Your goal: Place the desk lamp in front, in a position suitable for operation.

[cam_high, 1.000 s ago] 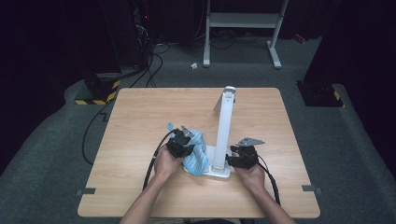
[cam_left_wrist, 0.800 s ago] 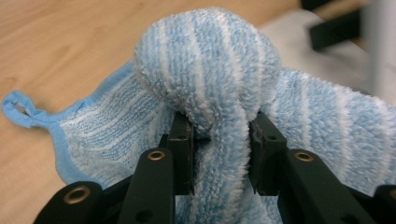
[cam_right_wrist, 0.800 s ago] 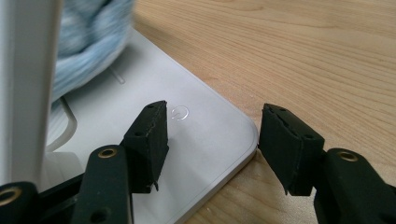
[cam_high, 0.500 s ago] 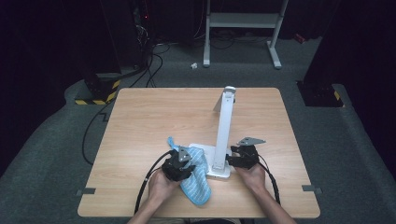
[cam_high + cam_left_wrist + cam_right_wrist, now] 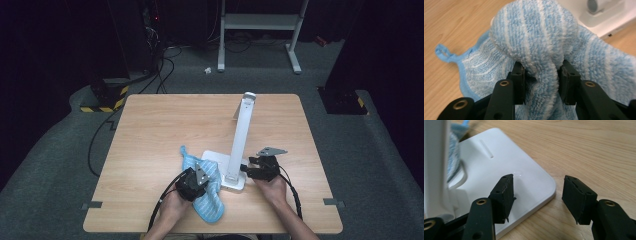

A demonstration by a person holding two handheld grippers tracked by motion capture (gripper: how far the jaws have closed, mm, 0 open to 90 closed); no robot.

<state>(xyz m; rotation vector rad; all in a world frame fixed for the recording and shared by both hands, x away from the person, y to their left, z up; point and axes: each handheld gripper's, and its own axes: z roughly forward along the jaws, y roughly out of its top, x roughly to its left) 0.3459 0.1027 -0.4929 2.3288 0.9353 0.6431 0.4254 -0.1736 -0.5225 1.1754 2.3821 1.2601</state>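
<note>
Back toward the near edge comes the left gripper (image 5: 196, 181), dragging the blue striped towel (image 5: 207, 197) with it; a second ago both sat up against the white stand's base (image 5: 216, 159), and now the towel trails off that base and down onto the bare table (image 5: 150, 130). The pinch has just been loosening a touch, yet in the left gripper view a thick fold of the towel (image 5: 541, 45) is bunched between the two black pads (image 5: 519, 80), which press into it from both sides, so the cloth is clamped. Its hanging loop (image 5: 442, 51) lies flat on the wood out to the side, and one corner of the base shows beyond the bundle.

Over on the other side, the right gripper (image 5: 255, 171) has not budged. It sits just beside the foot of the white upright post (image 5: 241, 135). In the right gripper view its jaws stand well apart with nothing between them: one pad (image 5: 505, 192) hangs over the corner of the white base (image 5: 524, 182), the other over bare wood. A sliver of the towel (image 5: 454, 160) peeks out behind the post on that same base.

From above, the towel lies partly on the base's near-left corner, the rest spread on the table between the stand and the near edge, under the left hand (image 5: 175, 205).
</note>
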